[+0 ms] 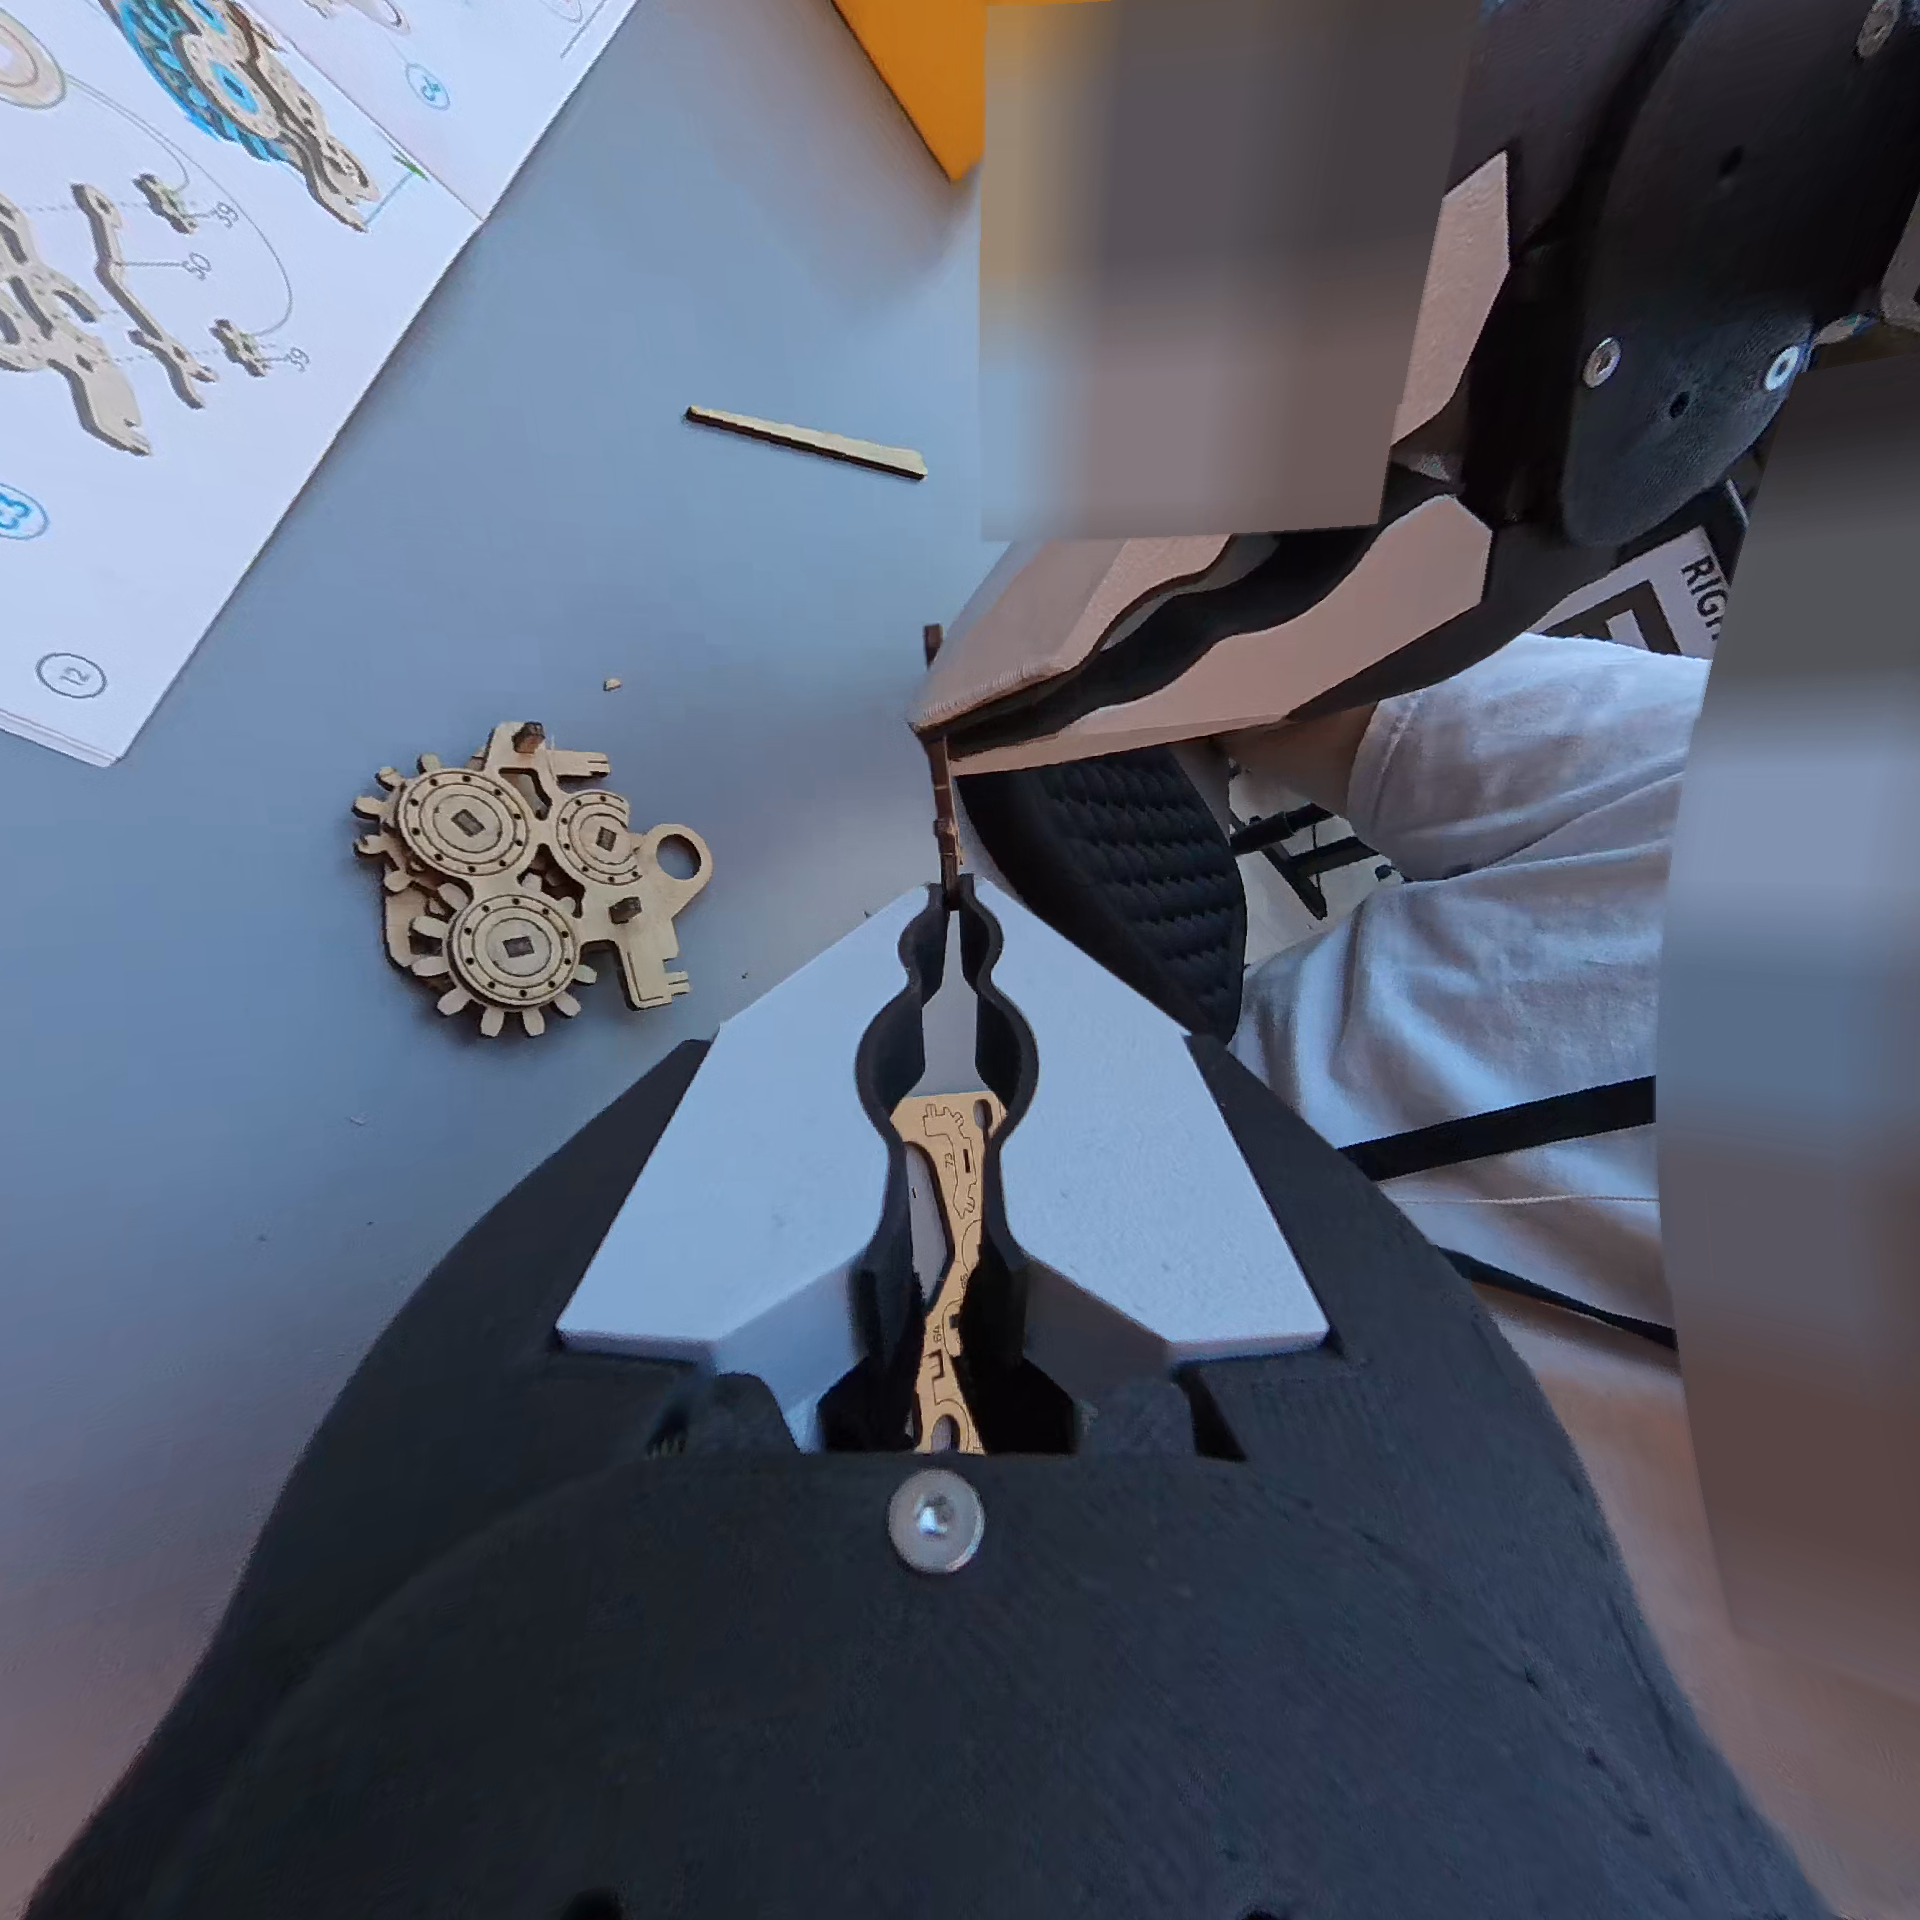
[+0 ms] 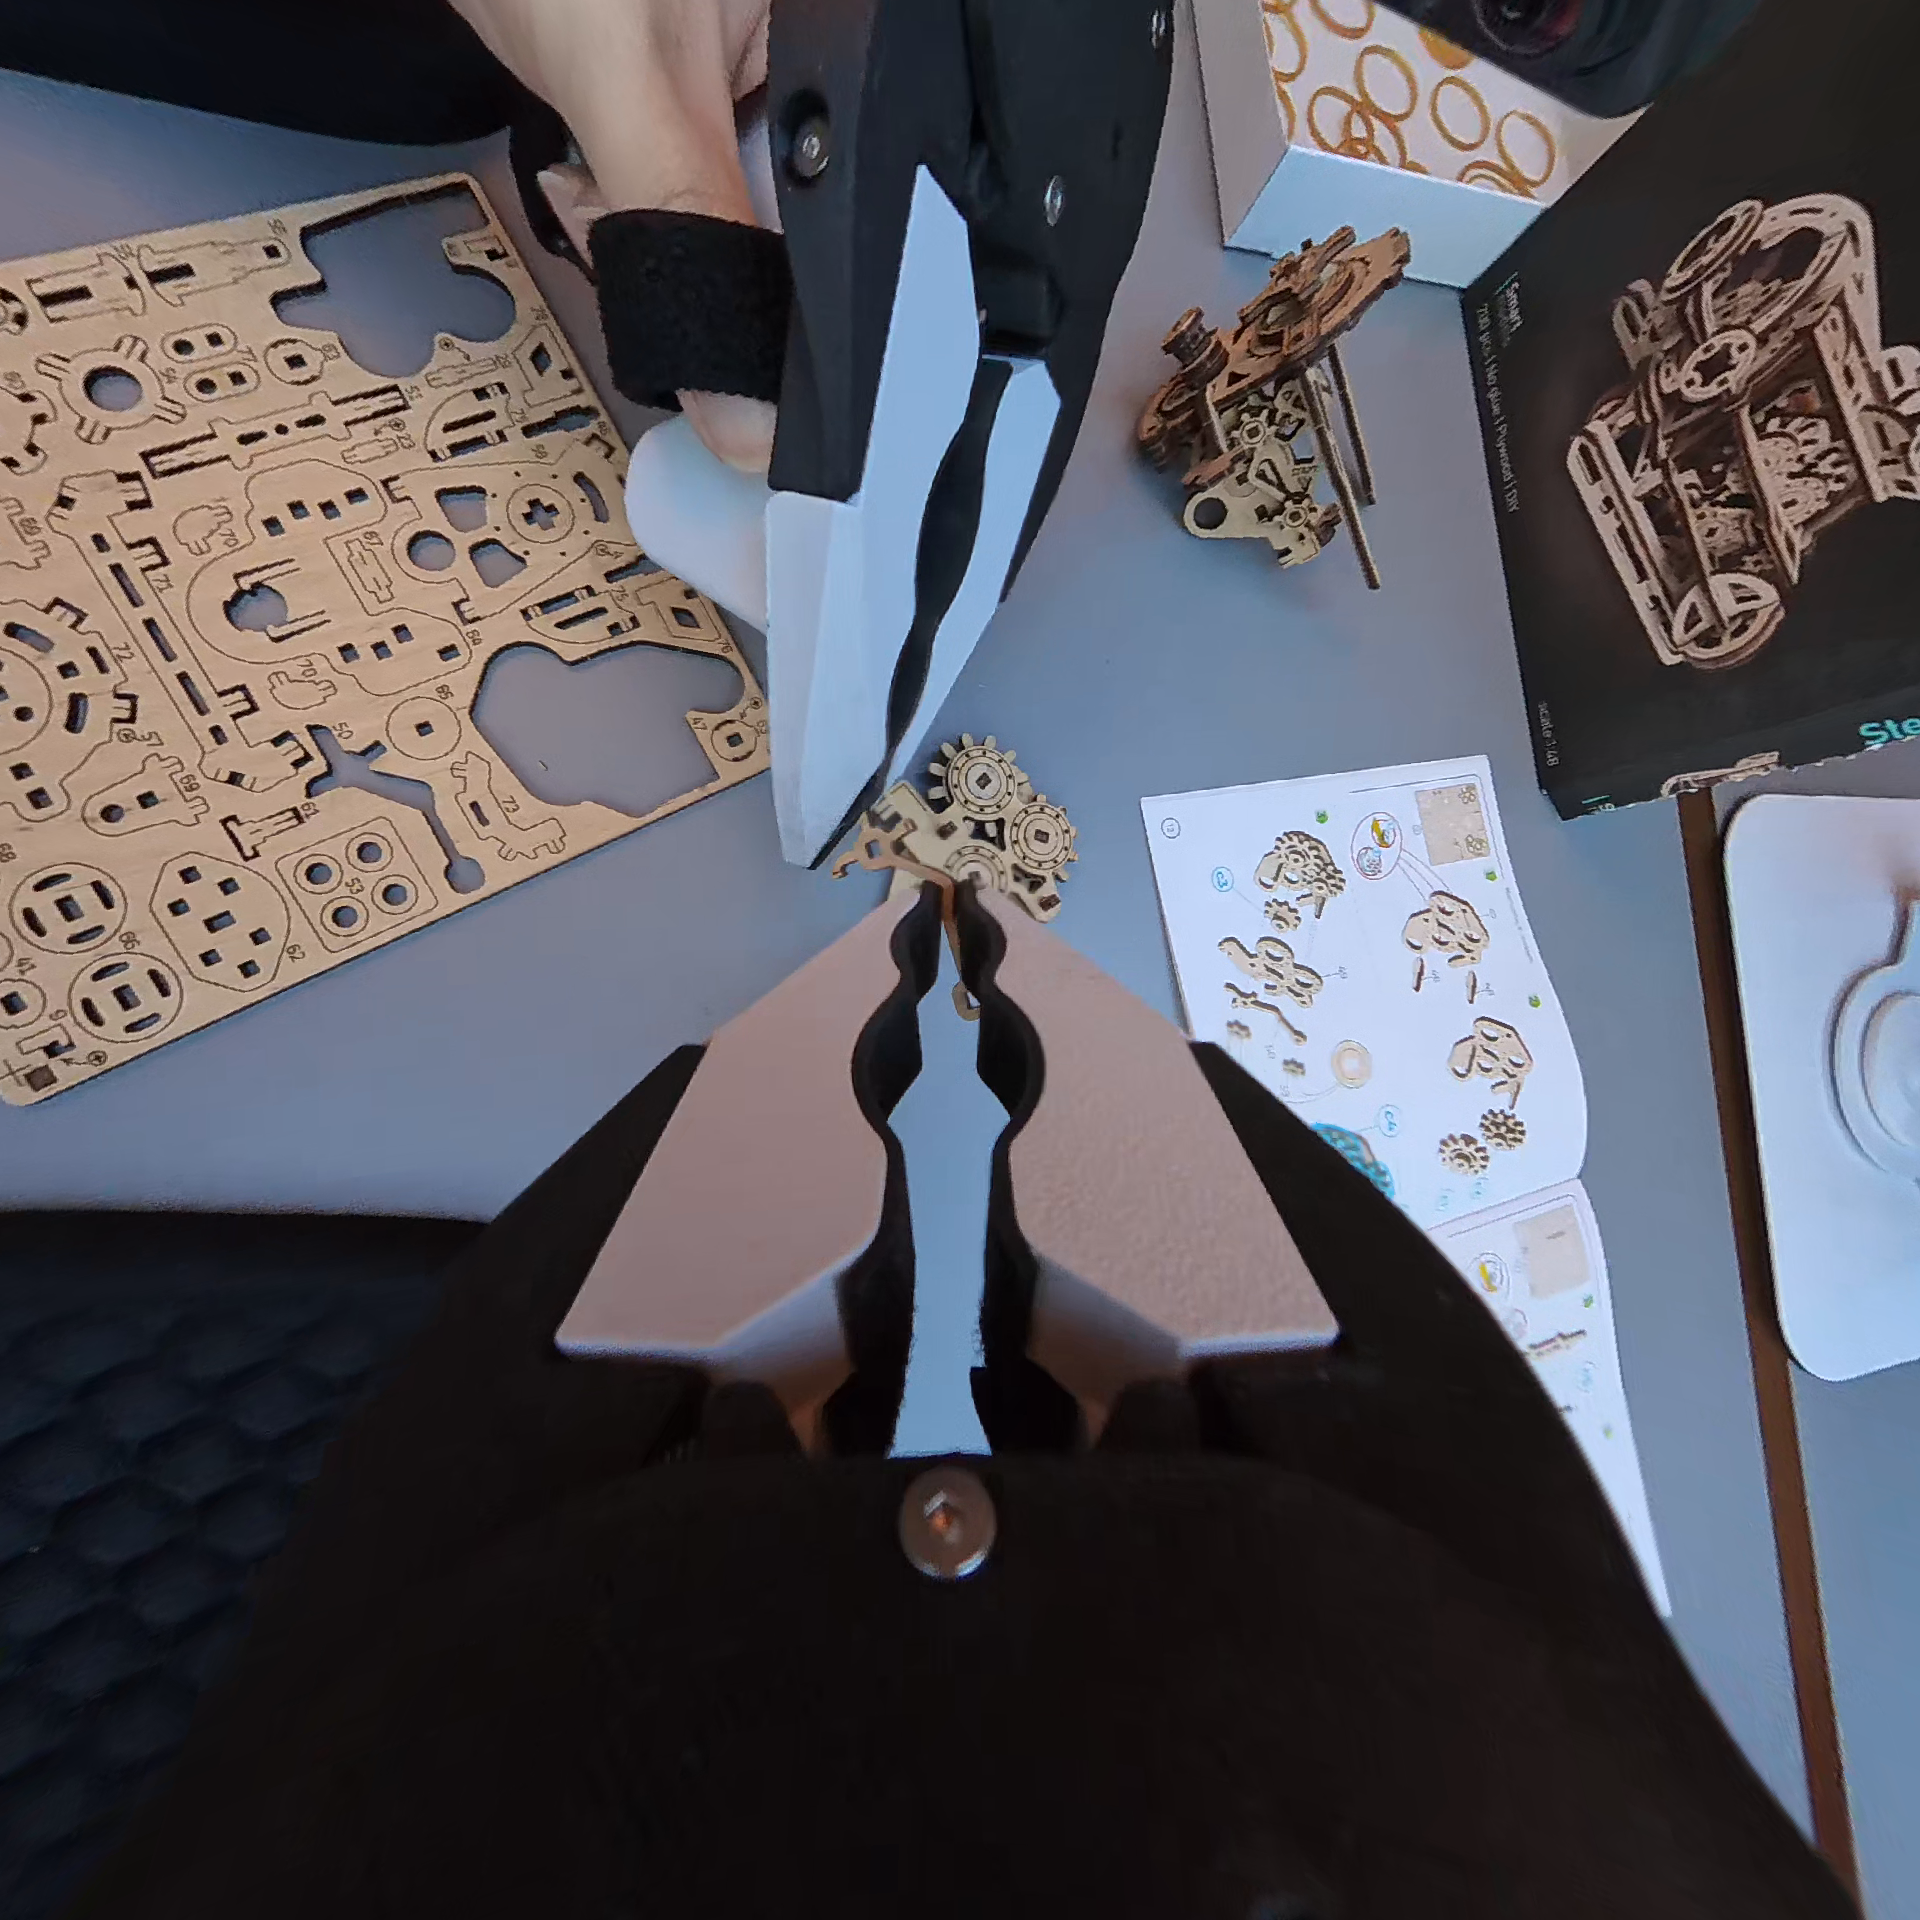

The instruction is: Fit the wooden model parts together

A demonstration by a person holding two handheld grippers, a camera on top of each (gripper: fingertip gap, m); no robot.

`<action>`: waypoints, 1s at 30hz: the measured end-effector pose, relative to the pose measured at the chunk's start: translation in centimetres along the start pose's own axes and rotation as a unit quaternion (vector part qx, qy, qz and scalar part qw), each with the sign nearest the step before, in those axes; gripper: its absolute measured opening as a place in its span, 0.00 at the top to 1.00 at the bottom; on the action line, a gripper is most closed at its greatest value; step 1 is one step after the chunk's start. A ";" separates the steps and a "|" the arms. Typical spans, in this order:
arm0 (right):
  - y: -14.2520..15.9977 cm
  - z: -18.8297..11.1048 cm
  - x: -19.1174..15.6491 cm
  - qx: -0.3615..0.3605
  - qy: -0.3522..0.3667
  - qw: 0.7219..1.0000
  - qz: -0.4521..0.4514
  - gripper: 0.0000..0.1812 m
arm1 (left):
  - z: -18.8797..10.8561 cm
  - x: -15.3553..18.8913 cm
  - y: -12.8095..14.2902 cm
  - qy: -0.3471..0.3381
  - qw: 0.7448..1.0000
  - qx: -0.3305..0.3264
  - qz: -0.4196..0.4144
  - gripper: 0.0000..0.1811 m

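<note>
A thin, curved wooden part [image 1: 941, 800] is held in the air between both grippers. My left gripper [image 1: 951, 896] is shut on its lower end. My right gripper [image 1: 930, 722] comes in from the upper right and is shut on its upper section. In the right wrist view the part [image 2: 964, 1000] runs between the shut fingers of my right gripper [image 2: 940, 896]. The left gripper [image 2: 831, 847] pinches its far end from above. A flat assembly of wooden gears [image 1: 520, 873] lies on the grey table, below the part in the right wrist view [image 2: 987, 821].
A laser-cut wooden sheet [image 2: 312, 623] lies on the left. A partly built model [image 2: 1268, 416], a black box [image 2: 1714, 416] and a white box with gold rings [image 2: 1382, 114] stand behind. Instruction sheets [image 2: 1351, 987] lie at the right. A loose wooden strip [image 1: 805, 442] lies beyond the gears. My left and right fingertips are right by each other. The partly built model [image 2: 1268, 416] lies around 15 cm away from my right fingertips.
</note>
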State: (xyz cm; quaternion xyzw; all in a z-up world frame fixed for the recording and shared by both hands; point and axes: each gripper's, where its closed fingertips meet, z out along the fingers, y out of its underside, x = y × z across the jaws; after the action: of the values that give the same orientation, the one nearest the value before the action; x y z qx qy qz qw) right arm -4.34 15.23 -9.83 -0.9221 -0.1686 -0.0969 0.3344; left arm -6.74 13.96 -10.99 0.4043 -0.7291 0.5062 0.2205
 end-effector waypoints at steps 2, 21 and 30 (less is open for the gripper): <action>0.0 0.0 0.0 0.006 -0.001 1.000 0.000 0.99 | 0.2 0.1 0.2 0.002 1.000 -0.007 0.001 1.00; 1.0 2.1 1.4 0.002 0.020 0.999 0.050 0.99 | -3.1 -2.3 -0.9 -0.049 0.999 0.018 0.002 0.92; 1.9 3.5 1.2 -0.018 0.011 0.997 0.078 0.99 | -5.3 -4.2 -0.9 -0.111 0.993 0.015 0.042 0.95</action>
State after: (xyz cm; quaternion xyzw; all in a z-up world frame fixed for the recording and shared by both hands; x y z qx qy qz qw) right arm -2.29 16.39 -13.23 -0.9370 -0.0910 -0.0840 0.3265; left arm -4.02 20.24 -11.46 0.4303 -0.7579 0.4777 0.1105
